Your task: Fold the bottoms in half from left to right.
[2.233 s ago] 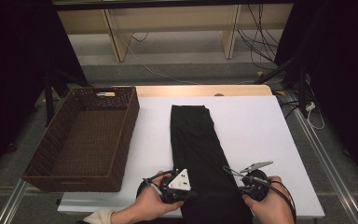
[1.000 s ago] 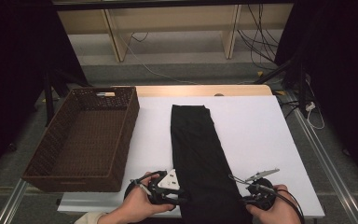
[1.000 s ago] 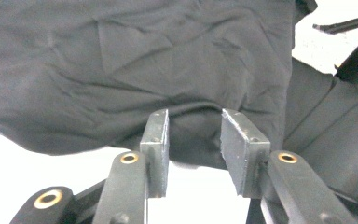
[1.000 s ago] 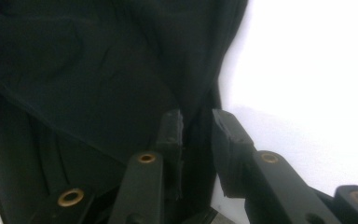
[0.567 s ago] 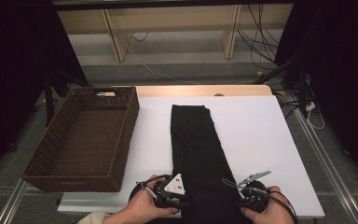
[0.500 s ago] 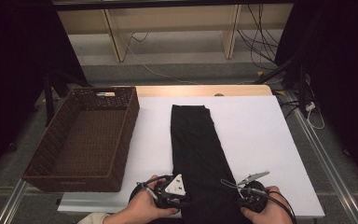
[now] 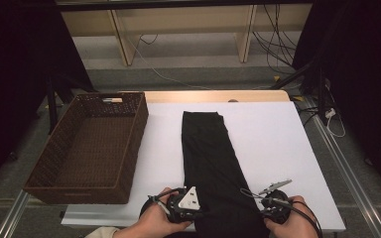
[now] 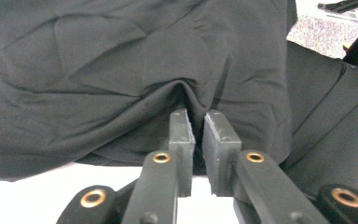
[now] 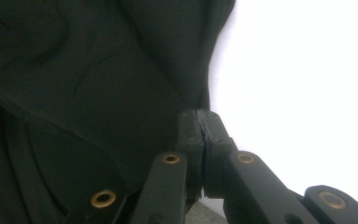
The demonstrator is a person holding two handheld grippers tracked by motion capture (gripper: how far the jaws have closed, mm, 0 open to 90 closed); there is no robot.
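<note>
The cloth point(image 7: 209, 163), black and folded into a long strip, is lying lengthwise down the middle of the white table point(image 7: 273, 144), running from near the far edge to the near edge, where both grippers are meeting it. The left gripper point(image 7: 198, 214) is sitting at the strip's near left edge with a hand point(image 7: 156, 223) wrapped around it; in the left gripper view its jaws have just been closing, and the left gripper point(image 8: 196, 128) is now pinching a raised fold of the cloth point(image 8: 121, 70) between its pads, with a thin slit remaining between them where the fabric is puckering up. The right gripper point(image 7: 264, 213) is resting at the strip's near right edge, held by the other hand point(image 7: 290, 225); in the right gripper view its jaws have also just been closing and are now standing pressed together, and the right gripper point(image 9: 200, 121) is clamping the edge of the cloth point(image 9: 88, 74) right where the dark fabric is meeting the white tabletop point(image 9: 298, 84). A brown wicker basket point(image 7: 54, 168) is standing on the left side of the table, well apart from the cloth, with bare tabletop lying between the two.
</note>
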